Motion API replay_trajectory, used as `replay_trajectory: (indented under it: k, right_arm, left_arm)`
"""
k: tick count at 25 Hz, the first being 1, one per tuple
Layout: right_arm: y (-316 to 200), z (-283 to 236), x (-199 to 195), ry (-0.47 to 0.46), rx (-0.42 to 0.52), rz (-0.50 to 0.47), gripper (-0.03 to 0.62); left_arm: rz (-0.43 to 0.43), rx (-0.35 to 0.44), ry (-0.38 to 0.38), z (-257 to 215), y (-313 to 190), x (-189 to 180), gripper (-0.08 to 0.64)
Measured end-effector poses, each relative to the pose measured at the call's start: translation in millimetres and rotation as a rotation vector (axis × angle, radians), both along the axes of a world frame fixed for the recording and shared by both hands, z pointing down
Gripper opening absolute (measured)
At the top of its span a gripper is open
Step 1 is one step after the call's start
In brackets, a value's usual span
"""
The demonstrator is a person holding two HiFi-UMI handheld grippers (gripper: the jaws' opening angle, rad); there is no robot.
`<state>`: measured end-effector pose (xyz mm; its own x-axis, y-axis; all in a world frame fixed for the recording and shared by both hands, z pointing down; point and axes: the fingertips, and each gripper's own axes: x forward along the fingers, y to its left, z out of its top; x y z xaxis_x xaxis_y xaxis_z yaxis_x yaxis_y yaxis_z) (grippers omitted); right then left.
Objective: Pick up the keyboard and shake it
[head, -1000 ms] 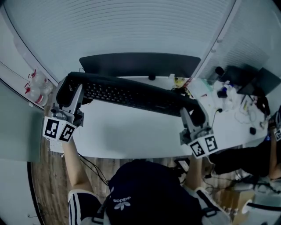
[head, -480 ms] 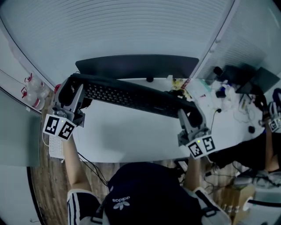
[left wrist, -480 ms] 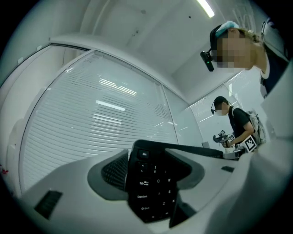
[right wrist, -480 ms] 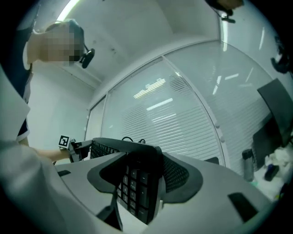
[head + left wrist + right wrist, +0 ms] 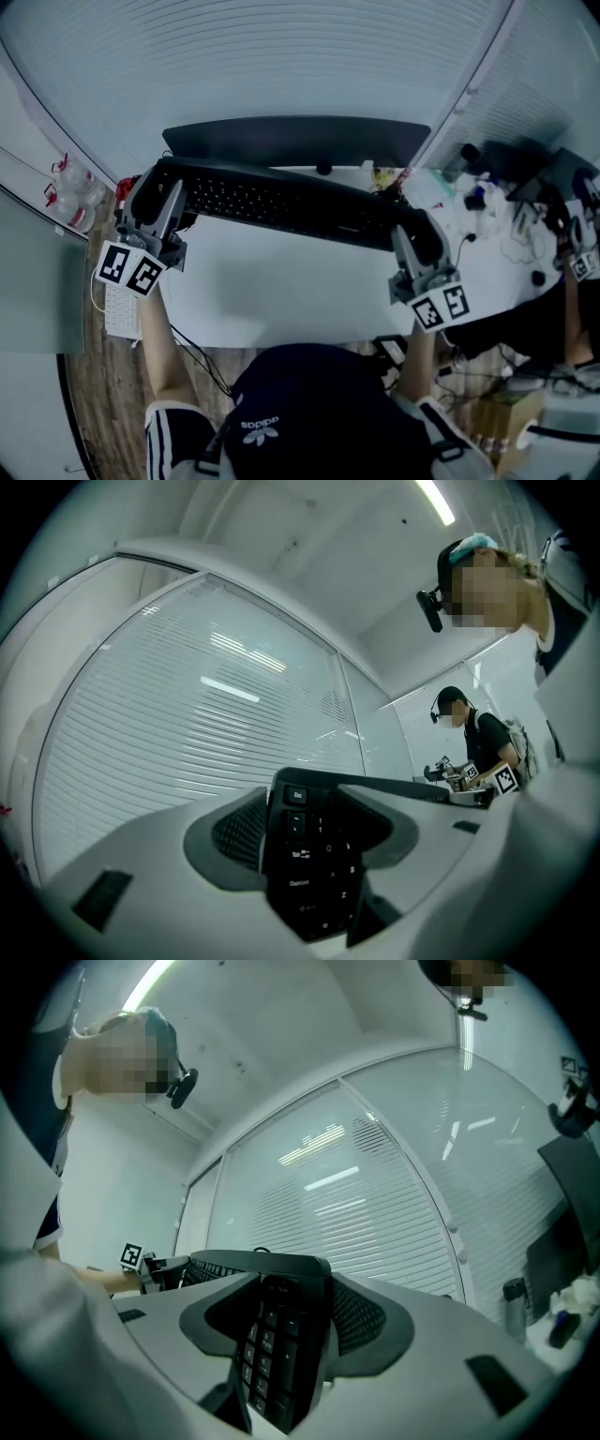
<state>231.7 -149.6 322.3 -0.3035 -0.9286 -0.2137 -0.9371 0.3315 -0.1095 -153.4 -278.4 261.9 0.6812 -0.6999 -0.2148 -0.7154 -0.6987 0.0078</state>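
A long black keyboard point(image 5: 281, 202) hangs above the white desk point(image 5: 281, 281), held at both ends, its keys tilted toward me. My left gripper point(image 5: 155, 202) is shut on its left end; in the left gripper view the Esc and Tab keys of the keyboard point(image 5: 314, 855) sit clamped between the jaws. My right gripper point(image 5: 417, 239) is shut on the right end, where the number-pad end of the keyboard point(image 5: 281, 1344) fills the gap between the jaws. The far gripper shows small along the keyboard in each gripper view.
A dark monitor point(image 5: 295, 139) stands just behind the keyboard. Cluttered items and cables point(image 5: 487, 211) lie on the desk's right part. Bottles point(image 5: 70, 192) stand at the left by the curved blinds. Another person point(image 5: 478, 742) with grippers works to the right.
The keyboard has shifted slightly: both grippers moved a little to the right and the keyboard's right end rose, while the grip on both ends stayed the same.
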Motion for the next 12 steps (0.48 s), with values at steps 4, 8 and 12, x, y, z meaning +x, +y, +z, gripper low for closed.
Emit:
replay_trajectory:
  k: [4, 8, 12]
  right_arm:
    - [-4, -20, -1, 0.105, 0.025, -0.023, 0.229]
    - [-9, -33, -2, 0.214, 0.02, -0.044, 0.229]
    - [-11, -37, -6, 0.309, 0.01, -0.074, 0.229]
  left_arm:
    - [-0.004, -0.046, 0.057, 23, 0, -3, 0.231]
    - [-0.013, -0.117, 0.109, 62, 4, -3, 0.232]
    - [-0.027, -0.176, 0.149, 97, 14, -2, 0.232]
